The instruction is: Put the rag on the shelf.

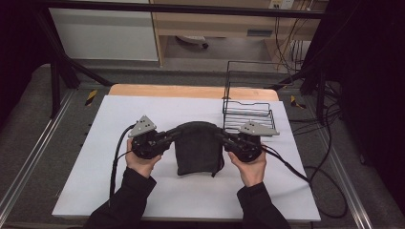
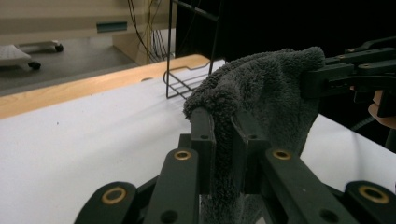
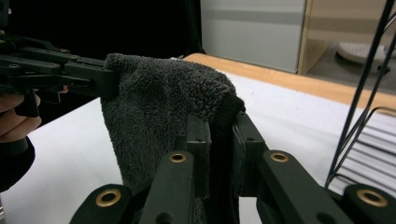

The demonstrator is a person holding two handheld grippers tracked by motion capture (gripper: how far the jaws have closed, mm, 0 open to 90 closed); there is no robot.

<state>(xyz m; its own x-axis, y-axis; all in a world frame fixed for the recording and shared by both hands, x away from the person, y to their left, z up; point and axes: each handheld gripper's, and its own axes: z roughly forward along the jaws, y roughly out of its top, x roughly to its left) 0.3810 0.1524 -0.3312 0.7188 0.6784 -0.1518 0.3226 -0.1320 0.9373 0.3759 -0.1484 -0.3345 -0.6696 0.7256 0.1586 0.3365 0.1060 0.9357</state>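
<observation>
A dark grey fleecy cloth (image 1: 197, 149) hangs folded between both grippers above the white table top (image 1: 143, 109), its lower edge near or on the surface. My left gripper (image 1: 173, 134) is shut on the cloth's top left corner, and the cloth (image 2: 261, 98) runs down between its jaws in the left gripper view. My right gripper (image 1: 220, 135) is shut on the top right corner, with the cloth (image 3: 159, 112) pinched between its jaws in the right gripper view. Each gripper view also shows the other gripper clamped on the far corner.
A black wire rack (image 1: 248, 102) stands at the back right of the table, close behind my right gripper. The table's wooden far edge (image 1: 191, 90) lies beyond the white sheet. Cables (image 1: 305, 174) trail off the right side.
</observation>
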